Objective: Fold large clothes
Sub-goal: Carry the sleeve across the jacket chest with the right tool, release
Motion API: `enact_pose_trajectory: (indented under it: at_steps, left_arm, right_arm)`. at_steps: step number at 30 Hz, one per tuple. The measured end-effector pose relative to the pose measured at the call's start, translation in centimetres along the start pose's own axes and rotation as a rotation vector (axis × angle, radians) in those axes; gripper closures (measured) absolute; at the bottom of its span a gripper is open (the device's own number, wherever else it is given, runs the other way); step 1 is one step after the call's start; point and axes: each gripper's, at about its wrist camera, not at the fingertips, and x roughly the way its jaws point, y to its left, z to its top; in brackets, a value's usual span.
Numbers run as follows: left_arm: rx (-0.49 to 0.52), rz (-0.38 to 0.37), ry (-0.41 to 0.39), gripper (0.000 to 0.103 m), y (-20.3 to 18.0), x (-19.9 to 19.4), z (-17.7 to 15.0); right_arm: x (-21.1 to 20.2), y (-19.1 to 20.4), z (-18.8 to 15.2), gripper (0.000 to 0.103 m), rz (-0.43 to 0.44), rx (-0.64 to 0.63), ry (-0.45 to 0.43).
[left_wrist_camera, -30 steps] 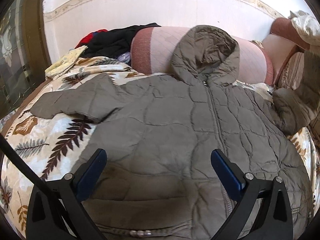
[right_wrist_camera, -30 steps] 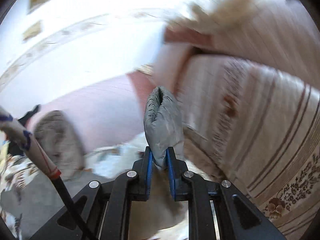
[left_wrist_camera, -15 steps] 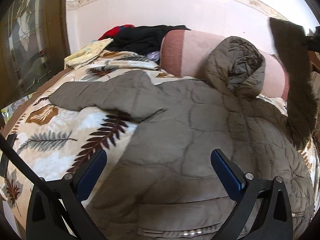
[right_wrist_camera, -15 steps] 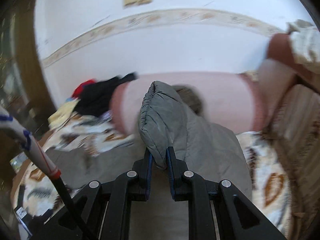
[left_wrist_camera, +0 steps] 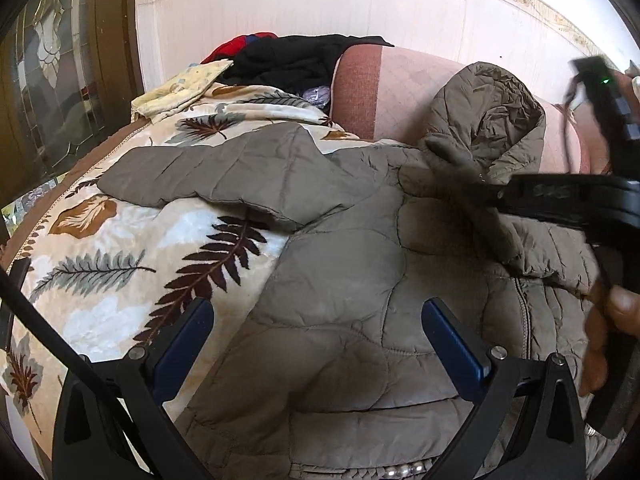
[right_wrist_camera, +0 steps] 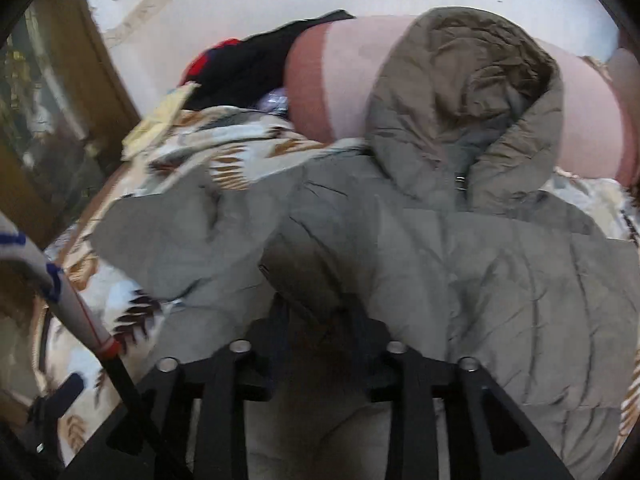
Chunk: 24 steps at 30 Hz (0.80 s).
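On the bed, a quilted hooded jacket is spread; its sleeve cuff lies between the opening right gripper, while the left gripper is held wide open, empty.

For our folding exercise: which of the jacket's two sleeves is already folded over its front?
The sleeve at the right gripper, whose jaws are opening; the other sleeve lies spread on the leaf-print blanket.

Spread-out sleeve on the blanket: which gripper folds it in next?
Probably left. The left gripper is open, empty, over the jacket nearest that sleeve. The right gripper is opening around the other sleeve.
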Motion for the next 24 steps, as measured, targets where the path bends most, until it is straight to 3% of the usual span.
enact_pose_trajectory:
  at_steps: [3,4,8,12,16,18,24]
  left_arm:
    - [0.004,0.000,0.000,0.000,-0.4,0.1,0.0]
    - [0.005,-0.001,0.002,0.000,-0.5,0.0,0.0]
    - [0.016,-0.001,0.007,0.000,-1.0,0.1,-0.2]
    - [0.033,0.009,0.005,0.000,-1.6,0.2,-0.3]
    - [0.049,0.012,0.015,0.000,-2.3,0.7,-0.3]
    - [0.060,0.013,0.015,0.000,-2.7,0.7,-0.3]
    - [0.079,0.016,0.009,0.000,-3.5,0.7,-0.4]
  right_arm:
    - [-3.5,-0.9,-0.2,0.036,0.025,0.012,-0.093]
    - [-4.3,-1.5,-0.3,0.035,0.008,0.016,-0.115]
    - [-5.6,-6.8,-1.5,0.034,-0.181,0.076,-0.116]
    - [-4.3,-13.4,-3.8,0.035,-0.326,0.211,-0.028]
    - [-1.2,-16.8,-6.0,0.036,-0.327,0.277,0.097]
    - [-0.6,-16.8,-6.0,0.036,-0.325,0.267,0.113]
    - [-5.3,-12.6,-6.1,0.036,-0.298,0.179,0.022]
